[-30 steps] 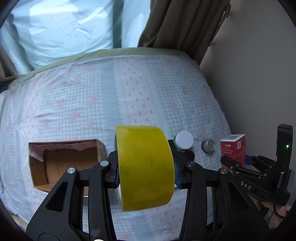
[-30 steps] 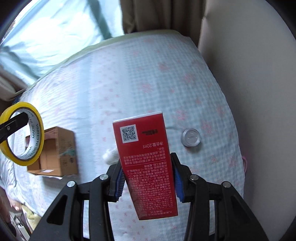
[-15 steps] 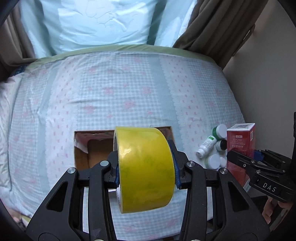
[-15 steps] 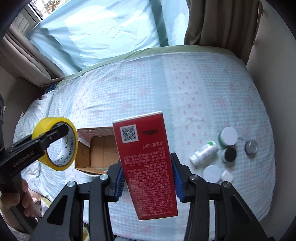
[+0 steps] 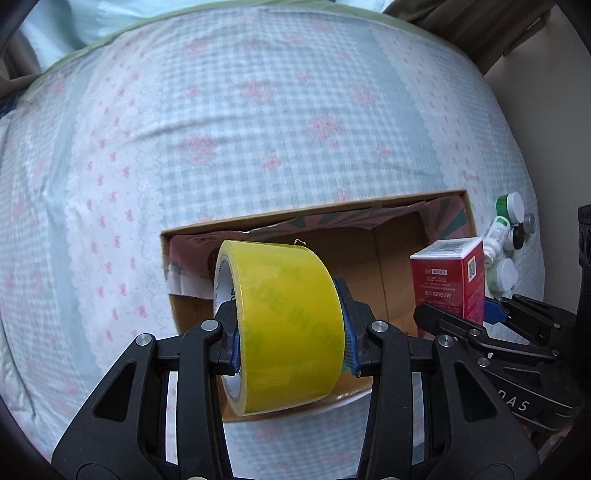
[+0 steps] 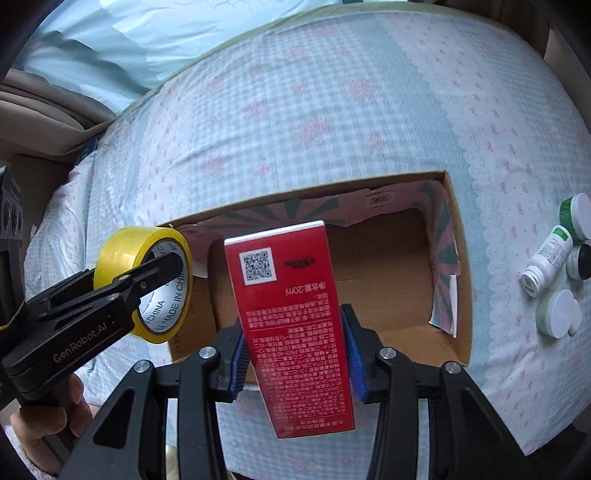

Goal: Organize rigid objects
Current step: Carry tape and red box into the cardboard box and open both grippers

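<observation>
Yellow tape (image 5: 288, 325) sits clamped in the left gripper (image 5: 291, 332), over the left end of the box (image 5: 467, 210) on the bed (image 5: 258, 110). The right gripper (image 6: 295, 354) clamps a red carton (image 6: 291, 314) above the box's middle; jars (image 6: 557, 314) lie near the bed's right edge.

Bedroom, patterned bedsheet (image 5: 258, 122), pillow (image 6: 122, 40), curtain (image 5: 480, 22)

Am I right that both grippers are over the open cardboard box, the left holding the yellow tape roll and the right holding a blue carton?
Not quite: the carton is red, not blue. The right wrist view shows the right gripper shut on a red carton over the open cardboard box. The rest holds: the left gripper clamps the yellow tape roll above the same box.
</observation>
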Motion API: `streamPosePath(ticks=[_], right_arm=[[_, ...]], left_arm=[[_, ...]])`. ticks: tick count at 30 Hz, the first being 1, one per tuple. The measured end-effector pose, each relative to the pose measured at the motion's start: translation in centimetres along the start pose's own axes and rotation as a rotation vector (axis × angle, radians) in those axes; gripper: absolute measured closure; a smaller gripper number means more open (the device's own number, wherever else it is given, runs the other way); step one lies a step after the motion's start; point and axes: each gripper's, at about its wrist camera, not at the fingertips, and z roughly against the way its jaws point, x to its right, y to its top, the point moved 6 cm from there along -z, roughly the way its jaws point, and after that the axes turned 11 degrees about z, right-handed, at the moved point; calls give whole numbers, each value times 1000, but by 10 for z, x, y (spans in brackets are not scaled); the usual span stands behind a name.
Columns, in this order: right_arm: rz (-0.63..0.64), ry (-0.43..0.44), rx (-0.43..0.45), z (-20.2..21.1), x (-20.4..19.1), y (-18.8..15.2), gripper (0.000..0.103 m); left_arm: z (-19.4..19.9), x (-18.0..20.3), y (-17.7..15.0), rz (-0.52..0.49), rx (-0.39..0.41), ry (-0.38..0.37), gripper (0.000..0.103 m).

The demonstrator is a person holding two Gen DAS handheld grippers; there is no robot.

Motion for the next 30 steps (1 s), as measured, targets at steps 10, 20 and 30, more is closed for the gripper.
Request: streamPosePath(ticks=[10,20,30], right_arm=[[67,-79,-66,-52,25,2,62],[51,-68,-45,-50,33,3,13],[131,-118,-35,-36,35,-21,0]], left_arm=[[-57,10,0,-72,-84,26,67],[-43,16,24,-102,-72,31,0],[-28,-10,11,-44,-62,36,0]])
